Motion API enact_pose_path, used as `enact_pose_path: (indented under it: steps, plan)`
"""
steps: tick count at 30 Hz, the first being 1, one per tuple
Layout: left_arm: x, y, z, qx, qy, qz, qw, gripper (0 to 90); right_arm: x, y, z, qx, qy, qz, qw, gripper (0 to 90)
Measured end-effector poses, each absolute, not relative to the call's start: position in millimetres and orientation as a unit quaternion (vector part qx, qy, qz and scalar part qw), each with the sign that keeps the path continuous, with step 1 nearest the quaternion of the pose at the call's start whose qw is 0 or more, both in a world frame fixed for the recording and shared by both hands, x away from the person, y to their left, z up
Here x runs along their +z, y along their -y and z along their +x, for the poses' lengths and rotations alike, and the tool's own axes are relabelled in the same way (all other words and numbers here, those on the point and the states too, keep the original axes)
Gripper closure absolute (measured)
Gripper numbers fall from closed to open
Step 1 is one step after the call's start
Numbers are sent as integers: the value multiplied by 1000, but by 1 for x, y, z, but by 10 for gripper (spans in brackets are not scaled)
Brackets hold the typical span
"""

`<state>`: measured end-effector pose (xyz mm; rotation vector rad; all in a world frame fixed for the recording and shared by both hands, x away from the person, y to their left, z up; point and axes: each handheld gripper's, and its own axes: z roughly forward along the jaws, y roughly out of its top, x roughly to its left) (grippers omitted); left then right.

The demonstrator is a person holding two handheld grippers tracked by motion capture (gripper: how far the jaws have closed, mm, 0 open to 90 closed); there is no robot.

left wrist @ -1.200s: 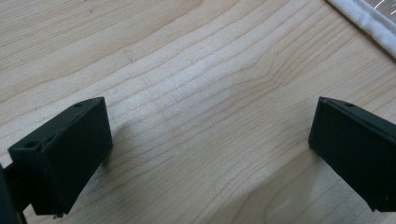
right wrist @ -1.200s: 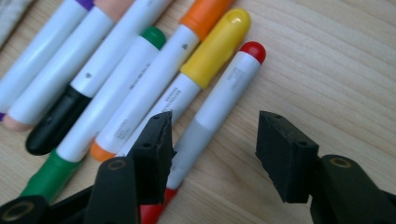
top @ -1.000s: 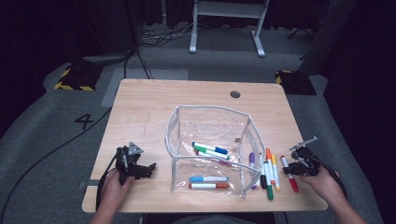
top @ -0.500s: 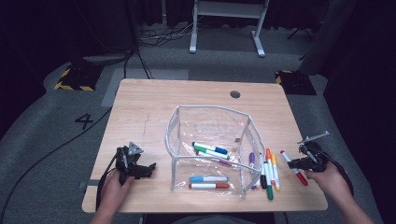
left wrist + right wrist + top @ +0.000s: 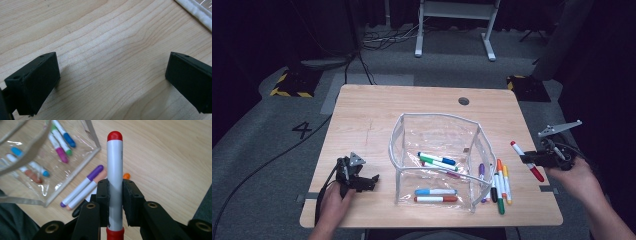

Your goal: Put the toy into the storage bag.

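Note:
A clear plastic pouch (image 5: 439, 122) stands open in the middle of the table, with several markers (image 5: 436, 159) inside. More markers (image 5: 498, 181) lie on the wood just right of it. My right gripper (image 5: 532, 159) is lifted at the table's right edge, shut on a red marker (image 5: 527, 161) (image 5: 115, 172) whose red cap sticks out past the jaws. My left gripper (image 5: 371, 181) rests low on the table left of the pouch, open, with bare wood between its jaws (image 5: 110, 75).
The wooden table (image 5: 372, 115) has a round cable hole (image 5: 463, 101) at the back. A cable (image 5: 262, 165) trails off the left side. A white stand (image 5: 452, 25) is on the floor behind.
My right gripper has lifted the red marker off the table and carried it to the right, away from the row of markers. The left gripper has stayed put.

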<state>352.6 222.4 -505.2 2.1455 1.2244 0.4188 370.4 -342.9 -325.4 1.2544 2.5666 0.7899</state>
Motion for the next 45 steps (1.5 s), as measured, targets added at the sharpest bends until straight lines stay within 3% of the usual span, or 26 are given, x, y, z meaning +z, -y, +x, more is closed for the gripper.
enact_pose_path:
  steps: [10, 22, 45]
  plan:
    - [-505, -222, 353, 159, -464, 813, 313, 0, -283, 316, 372, 281, -876, 378, 110, 763]
    - [-505, -222, 353, 159, -464, 813, 313, 0, -244, 261, 375, 288, -901, 307, 100, 763]
    - [-505, -222, 353, 159, -464, 813, 313, 0, -238, 145, 385, 249, -945, 201, 62, 763]
